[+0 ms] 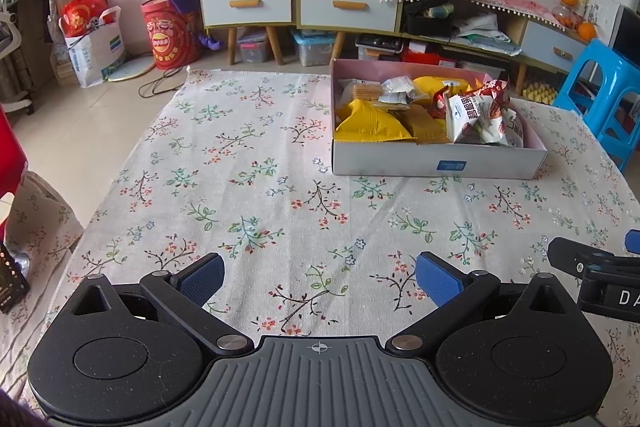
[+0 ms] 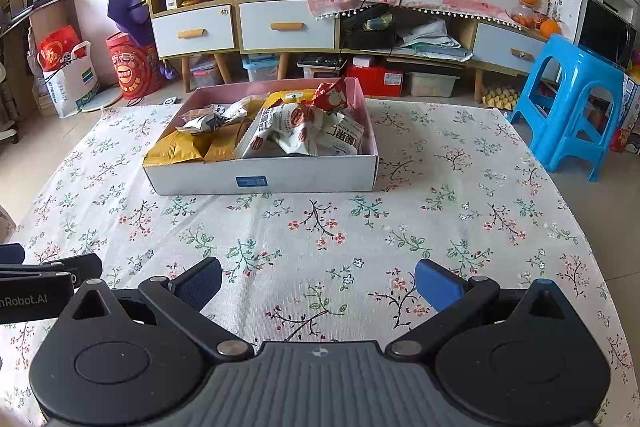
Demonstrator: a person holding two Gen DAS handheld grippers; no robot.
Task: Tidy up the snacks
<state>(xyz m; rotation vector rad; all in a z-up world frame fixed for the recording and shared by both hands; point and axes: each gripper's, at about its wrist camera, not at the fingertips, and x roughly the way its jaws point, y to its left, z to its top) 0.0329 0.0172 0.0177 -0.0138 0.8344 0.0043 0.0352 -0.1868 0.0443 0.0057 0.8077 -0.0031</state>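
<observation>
Black left claw point(image 1: 319, 281) and right claw point(image 2: 318, 283), blue pads, silver pivots, seemingly grey ribbed base.

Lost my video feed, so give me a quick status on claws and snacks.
Left claw open, empty. Right claw open, empty. Snack packets piled in the white box on the floral tablecloth. Nothing between claws and box.

Each wrist camera sat low over the near table edge, facing forward across the floral tablecloth point(image 1: 256, 155) toward the cabinets point(image 2: 244, 23). The left view stood left of the right. Both shared the snack box point(image 1: 436, 163), nearer centre in the right view.
</observation>
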